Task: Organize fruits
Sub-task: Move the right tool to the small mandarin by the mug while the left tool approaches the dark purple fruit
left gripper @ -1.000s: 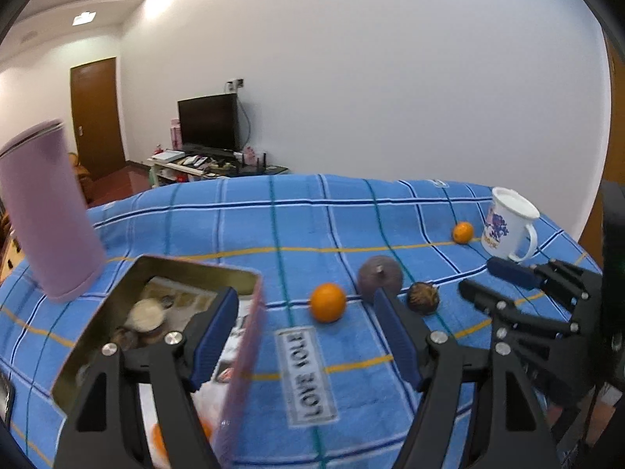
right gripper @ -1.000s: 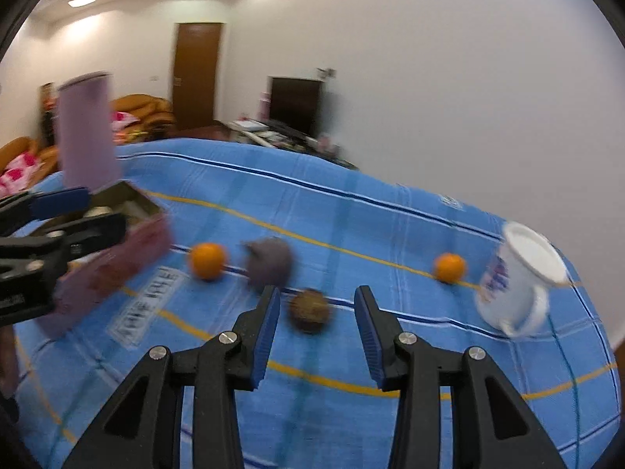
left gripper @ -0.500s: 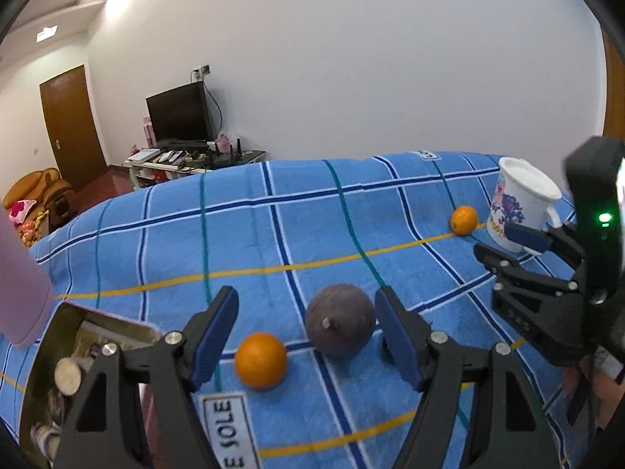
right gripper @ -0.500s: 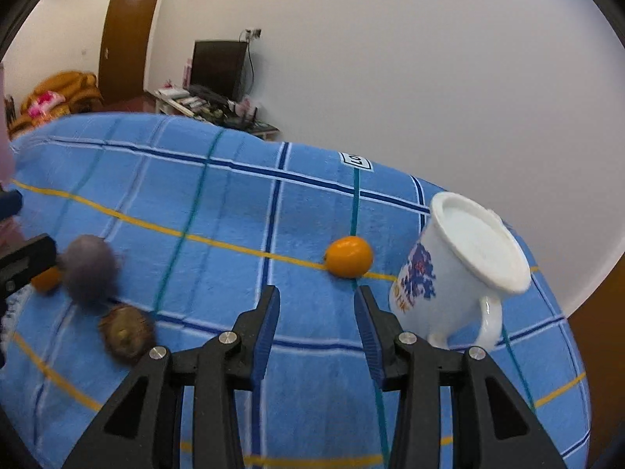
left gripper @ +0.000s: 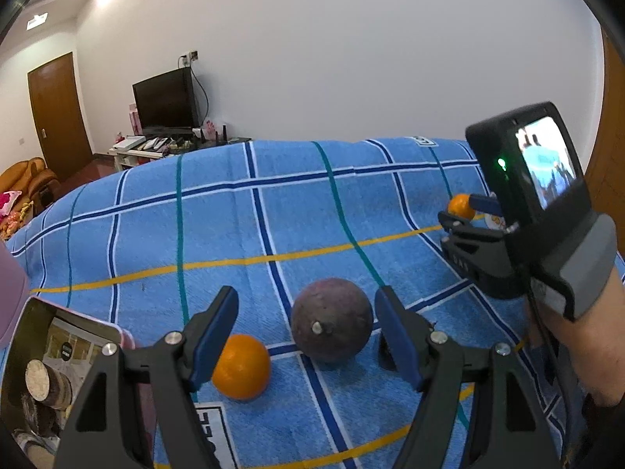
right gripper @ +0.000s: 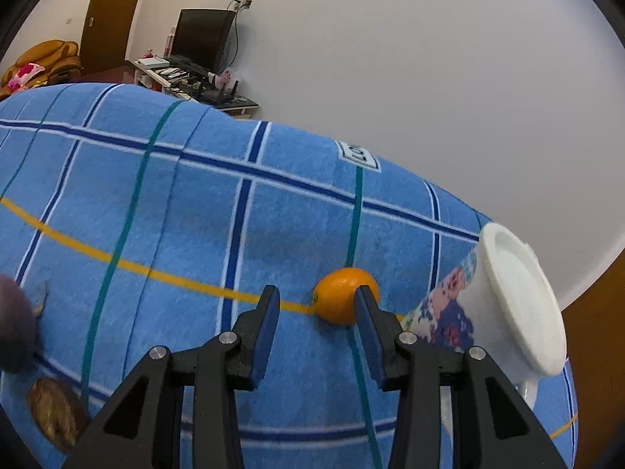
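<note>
Left gripper (left gripper: 306, 338) is hanging wide open over the blue plaid cloth (left gripper: 234, 226), an orange (left gripper: 241, 367) sitting by its left finger and a purple fruit (left gripper: 332, 326) between the tips. Open tin (left gripper: 47, 371) at left. Right gripper (right gripper: 316, 322), open too, is nosing at a small orange (right gripper: 343, 300) off its right finger; white mug (right gripper: 504, 308) lying just beyond.
</note>
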Available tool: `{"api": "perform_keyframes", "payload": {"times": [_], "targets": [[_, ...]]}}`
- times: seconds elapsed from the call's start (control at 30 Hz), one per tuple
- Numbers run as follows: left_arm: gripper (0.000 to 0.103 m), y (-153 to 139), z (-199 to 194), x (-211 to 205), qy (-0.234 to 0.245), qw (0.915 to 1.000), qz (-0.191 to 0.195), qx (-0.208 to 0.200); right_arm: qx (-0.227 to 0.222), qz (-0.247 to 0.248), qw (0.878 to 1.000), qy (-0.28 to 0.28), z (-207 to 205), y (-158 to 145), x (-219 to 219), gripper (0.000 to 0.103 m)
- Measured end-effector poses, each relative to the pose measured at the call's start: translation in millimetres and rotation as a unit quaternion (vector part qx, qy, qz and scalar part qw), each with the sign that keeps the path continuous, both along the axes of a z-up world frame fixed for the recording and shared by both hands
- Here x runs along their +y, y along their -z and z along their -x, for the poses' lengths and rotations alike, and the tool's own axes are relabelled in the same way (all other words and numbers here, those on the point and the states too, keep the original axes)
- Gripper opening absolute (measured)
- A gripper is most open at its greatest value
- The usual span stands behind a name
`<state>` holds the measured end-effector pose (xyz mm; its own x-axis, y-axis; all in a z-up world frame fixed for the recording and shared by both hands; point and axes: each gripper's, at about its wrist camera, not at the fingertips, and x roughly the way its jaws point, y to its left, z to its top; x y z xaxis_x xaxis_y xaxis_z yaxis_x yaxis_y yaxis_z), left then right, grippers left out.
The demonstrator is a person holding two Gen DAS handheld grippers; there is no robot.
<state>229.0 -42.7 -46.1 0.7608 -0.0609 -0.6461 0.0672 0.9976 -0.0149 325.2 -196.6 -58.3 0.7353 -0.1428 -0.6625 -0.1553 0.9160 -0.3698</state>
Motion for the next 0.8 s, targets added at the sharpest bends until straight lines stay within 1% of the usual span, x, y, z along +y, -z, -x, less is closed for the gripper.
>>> {"api": "perform_keyframes", "payload": {"times": [0.17, 0.27, 0.37, 0.4, 0.5, 0.63, 0.67, 0.7, 0.8], "targets": [[0.075, 4, -1, -6, 0.009, 0.9999, -0.012, -0.005, -0.007, 0.036, 0.999, 0.016, -6, 0, 2, 0.042], [0.075, 6, -5, -5, 0.012, 0.9999, -0.008, -0.002, -0.003, 0.037, 0.998, 0.045, -7, -1, -9, 0.044], [0.075, 8, -10, -5, 0.011, 0.9999, -0.007, 0.005, -0.002, 0.034, 0.998, 0.045, -4, -3, -11, 0.045], [0.075, 9, -12, -5, 0.011, 0.9999, -0.005, 0.009, -0.001, 0.036, 0.998, 0.043, -3, -3, -10, 0.047], [0.075, 10, -14, -5, 0.007, 0.9999, -0.004, 0.011, 0.001, 0.056, 0.997, 0.048, -5, 0, -8, 0.047], [0.075, 11, -14, -6, 0.005, 0.9999, -0.006, 0.009, -0.003, 0.071, 0.996, 0.053, -4, 3, -9, 0.041], [0.075, 11, -14, -7, 0.008, 0.9999, -0.007, 0.009, -0.007, 0.072, 0.996, 0.052, -2, 2, -10, 0.034], [0.075, 11, -14, -7, 0.008, 0.9999, -0.010, 0.008, -0.012, 0.076, 0.996, 0.052, -1, 2, -10, 0.031], [0.075, 11, -13, -9, 0.007, 0.9999, -0.014, 0.004, -0.013, 0.069, 0.996, 0.050, 3, -1, -12, 0.031]]}}
